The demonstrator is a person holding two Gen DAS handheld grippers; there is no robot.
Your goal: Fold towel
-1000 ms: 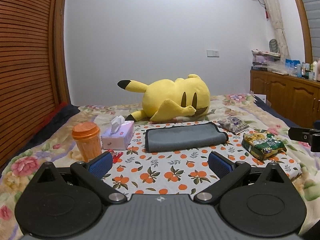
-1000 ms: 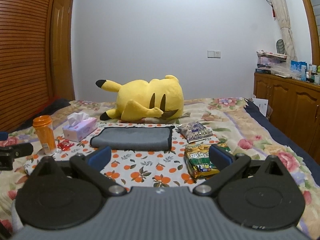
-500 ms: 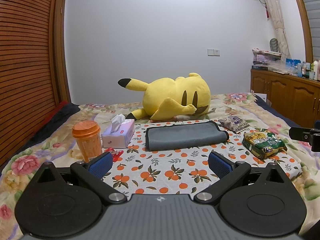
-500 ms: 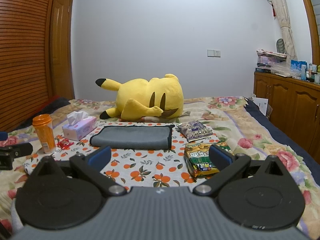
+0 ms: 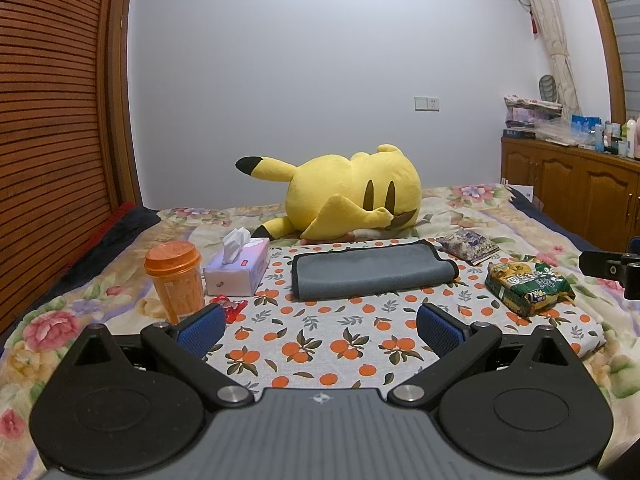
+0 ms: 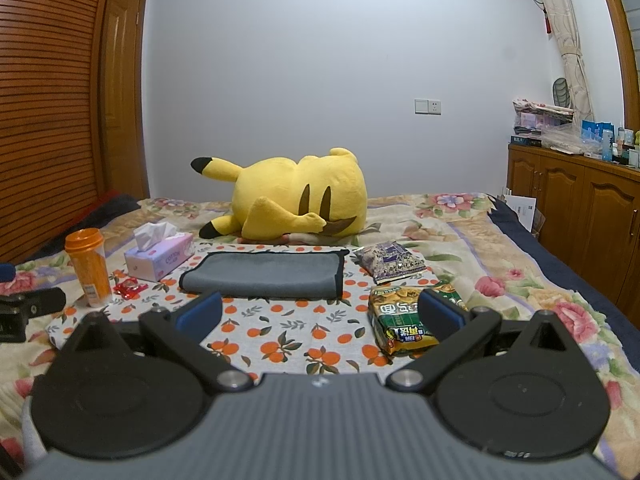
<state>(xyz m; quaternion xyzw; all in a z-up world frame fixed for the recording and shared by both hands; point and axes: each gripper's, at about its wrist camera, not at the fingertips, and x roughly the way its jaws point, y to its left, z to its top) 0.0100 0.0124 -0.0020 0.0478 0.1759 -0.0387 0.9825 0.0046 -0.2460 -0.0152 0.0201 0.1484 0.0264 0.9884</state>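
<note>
Towel (image 5: pixel 370 271), grey and lying folded flat on the orange-print cloth (image 5: pixel 320 336) over the bed, sits between the tissue box (image 5: pixel 240 266) and 2 snack packets. Both tongs, left (image 5: pixel 320 326) and right (image 6: pixel 320 316), are held level, near the cloth's front edge, spread wide and holding nothing.

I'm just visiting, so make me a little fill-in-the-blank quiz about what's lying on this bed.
The towel waiting to be folded is ___ in colour.
Behind it lies a big ___ plush toy.
The tissue box sits between the towel and the ___ cup.
Both the left claw and right claw are ___.

Missing words: grey; yellow; orange; open
</note>
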